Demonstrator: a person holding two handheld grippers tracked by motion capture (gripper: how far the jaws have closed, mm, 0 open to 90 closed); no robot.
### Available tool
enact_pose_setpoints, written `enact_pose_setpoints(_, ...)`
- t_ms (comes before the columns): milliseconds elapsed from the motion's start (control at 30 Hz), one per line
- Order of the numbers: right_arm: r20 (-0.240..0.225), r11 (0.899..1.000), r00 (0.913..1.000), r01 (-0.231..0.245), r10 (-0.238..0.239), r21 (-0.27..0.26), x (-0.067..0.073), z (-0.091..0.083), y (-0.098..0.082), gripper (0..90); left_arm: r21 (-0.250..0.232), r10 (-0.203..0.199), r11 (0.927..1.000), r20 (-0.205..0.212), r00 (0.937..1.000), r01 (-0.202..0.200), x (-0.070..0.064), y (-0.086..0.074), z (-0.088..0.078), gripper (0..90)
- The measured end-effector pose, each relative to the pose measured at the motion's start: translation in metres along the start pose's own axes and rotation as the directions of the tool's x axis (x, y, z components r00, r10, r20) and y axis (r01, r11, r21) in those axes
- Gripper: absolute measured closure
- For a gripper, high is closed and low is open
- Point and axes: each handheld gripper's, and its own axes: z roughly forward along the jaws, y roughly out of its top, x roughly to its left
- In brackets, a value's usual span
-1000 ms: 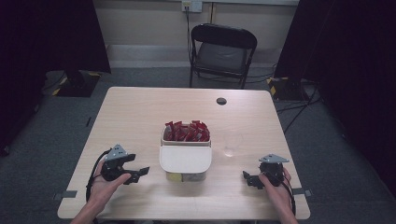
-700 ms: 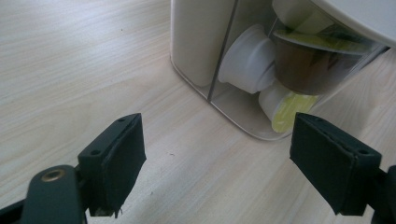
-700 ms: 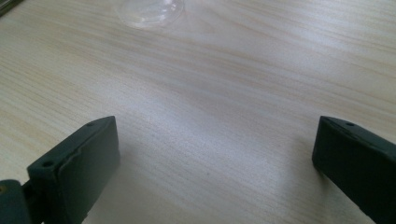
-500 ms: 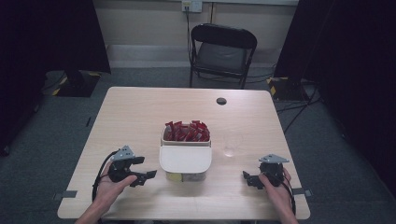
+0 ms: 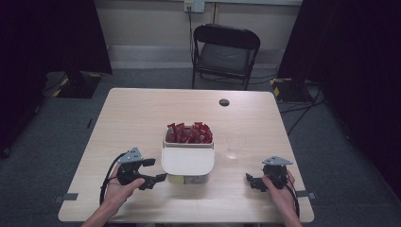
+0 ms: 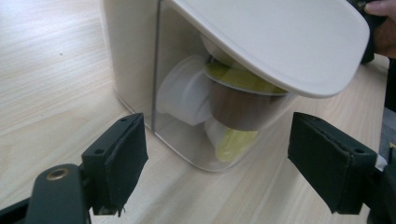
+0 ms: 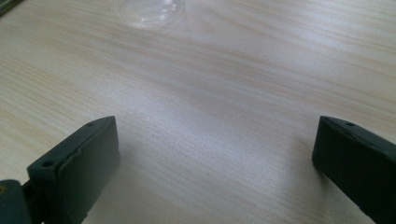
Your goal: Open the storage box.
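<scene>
Left gripper stood wide open, jaws aimed at the near lower corner of the white container mid-worktop, just beside it, not touching. Its clear front showed capsules under the sloping lid. Right gripper open, empty, apart; clear glass beyond. Approach step, I judged; next: reach under the lid for a capsule.

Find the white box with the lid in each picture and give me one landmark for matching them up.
High view: the white box sits at the table's middle, near the front edge, red packets in its back part.
Left gripper view: the box is upper centre, just beyond the open jaws, lid tilted over cups.
Right gripper view: not in it.
Shared landmark: the pale wooden table.
</scene>
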Motion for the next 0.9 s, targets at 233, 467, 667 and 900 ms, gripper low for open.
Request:
enact_pose_setpoints(233,-0.003,1.0,1.0,0.001,-0.001,0.001,0.0,0.0,0.0,0.3,-0.021,-0.023,0.9995,-0.001,0.9997,0.023,0.002,0.002,0.003,19.0)
enact_pose_setpoints(467,-0.005,1.0,1.0,0.005,-0.005,0.001,0.0,0.0,0.0,0.3,-0.033,-0.002,0.9994,-0.009,1.0,0.001,0.0,0.007,0.002,15.5)
enact_pose_setpoints(667,-0.007,1.0,0.9999,0.007,-0.007,0.001,-0.001,0.0,0.0,0.3,-0.055,0.006,0.9984,-0.015,0.9999,-0.007,-0.001,0.008,0.0,15.6)
enact_pose_setpoints(900,-0.007,1.0,0.9999,0.007,-0.007,0.001,-0.001,0.0,0.0,0.3,-0.065,0.009,0.9978,-0.005,0.9999,-0.009,-0.002,0.014,-0.003,16.3)
